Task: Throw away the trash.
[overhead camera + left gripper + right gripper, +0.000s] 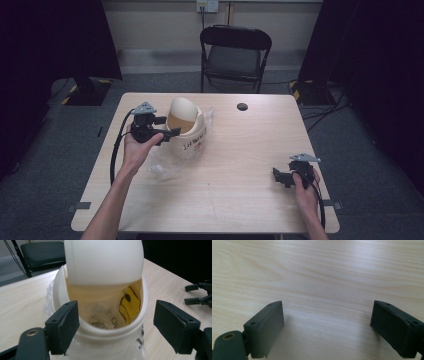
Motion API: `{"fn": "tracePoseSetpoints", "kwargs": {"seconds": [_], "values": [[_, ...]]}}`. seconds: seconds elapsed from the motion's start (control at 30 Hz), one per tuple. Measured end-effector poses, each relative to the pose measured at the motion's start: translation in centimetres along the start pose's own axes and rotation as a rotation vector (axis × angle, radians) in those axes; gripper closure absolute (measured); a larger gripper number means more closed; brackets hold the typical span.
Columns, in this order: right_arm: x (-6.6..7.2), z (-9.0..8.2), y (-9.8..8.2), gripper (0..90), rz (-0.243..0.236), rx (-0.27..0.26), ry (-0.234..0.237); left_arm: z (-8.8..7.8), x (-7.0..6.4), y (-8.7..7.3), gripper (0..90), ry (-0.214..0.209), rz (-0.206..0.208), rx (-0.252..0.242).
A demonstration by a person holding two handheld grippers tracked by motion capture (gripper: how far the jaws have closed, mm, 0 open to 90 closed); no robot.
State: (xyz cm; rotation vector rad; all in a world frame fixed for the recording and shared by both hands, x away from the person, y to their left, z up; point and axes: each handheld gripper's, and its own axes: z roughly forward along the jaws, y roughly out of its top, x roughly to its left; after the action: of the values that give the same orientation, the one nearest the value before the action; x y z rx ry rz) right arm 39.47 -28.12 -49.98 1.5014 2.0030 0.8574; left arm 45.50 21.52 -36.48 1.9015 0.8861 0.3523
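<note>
Now the left gripper [115, 325] stands half open around the smooth cream plastic bin [187, 137], holding nothing; at four o'clock, the right gripper [327, 327] is wide open, empty, over the pale wood-grain table [240, 190].

Recording lab: black curtains [60, 40], lone folding chair [235, 52].

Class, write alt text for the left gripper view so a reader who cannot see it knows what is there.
A white swing-lid bin stands close up between the open black jaws of the left gripper, its lid tipped to show a clear liner and a yellow wrapper inside. It stands on a pale wooden table.
</note>
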Motion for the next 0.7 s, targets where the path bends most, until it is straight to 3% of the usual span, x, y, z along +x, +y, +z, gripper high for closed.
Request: {"fn": "tracePoseSetpoints", "kwargs": {"seconds": [0.3,0.5,0.7], "values": [[0.0,0.0,0.0,10.6,0.001,0.001,0.0,-2.3,0.6,-1.7,16.0,0.032,-0.041,-0.041],[0.0,0.0,0.0,10.6,0.001,0.001,0.0,-3.3,0.3,-2.1,15.9,0.054,-0.037,-0.012],[0.0,0.0,0.0,10.6,0.0,0.0,0.0,-4.2,-0.3,-3.1,15.9,0.051,-0.032,-0.029]]}}
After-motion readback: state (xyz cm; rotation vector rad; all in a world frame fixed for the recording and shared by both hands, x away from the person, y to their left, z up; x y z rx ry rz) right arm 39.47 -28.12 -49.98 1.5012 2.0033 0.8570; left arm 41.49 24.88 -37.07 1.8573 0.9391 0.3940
